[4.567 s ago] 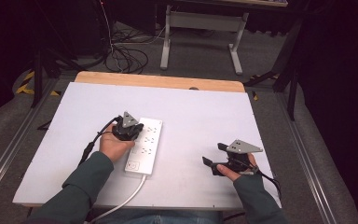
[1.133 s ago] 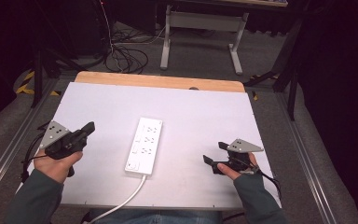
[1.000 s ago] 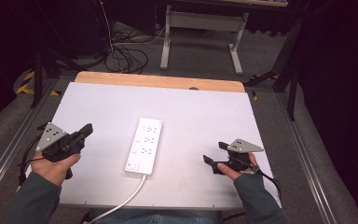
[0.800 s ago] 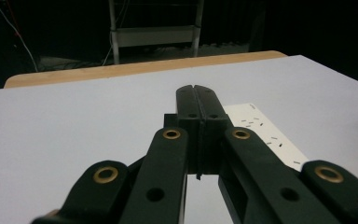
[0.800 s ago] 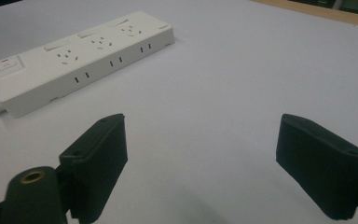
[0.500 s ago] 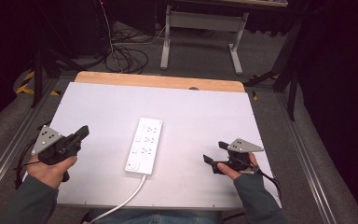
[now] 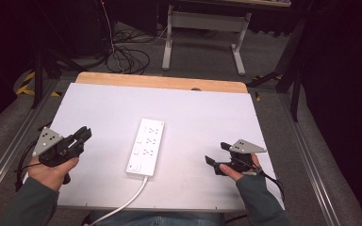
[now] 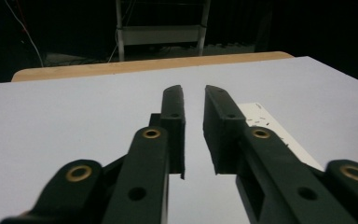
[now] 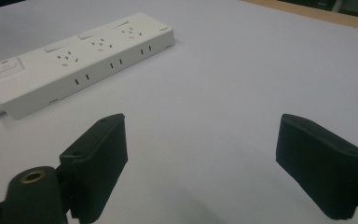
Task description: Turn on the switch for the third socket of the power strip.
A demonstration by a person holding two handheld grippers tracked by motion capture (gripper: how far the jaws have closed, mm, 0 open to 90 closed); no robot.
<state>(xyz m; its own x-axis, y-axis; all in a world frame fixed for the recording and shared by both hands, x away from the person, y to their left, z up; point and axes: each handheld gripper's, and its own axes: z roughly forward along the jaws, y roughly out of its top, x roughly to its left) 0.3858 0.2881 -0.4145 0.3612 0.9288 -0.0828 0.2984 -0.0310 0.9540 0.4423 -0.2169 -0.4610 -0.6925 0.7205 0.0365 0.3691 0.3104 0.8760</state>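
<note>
A white rectangular power strip (image 7: 147, 153) lies mid-tabletop, its white cable (image 7: 122, 205) running off the near edge of the white table (image 7: 207, 122)

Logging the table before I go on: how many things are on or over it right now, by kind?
Power strip, white, with its cord: 1
Hand-held gripper, black: 2, the left hand-held gripper with jaws nearly together and the right hand-held gripper with jaws wide apart, each holding nothing
Total: 3
</note>
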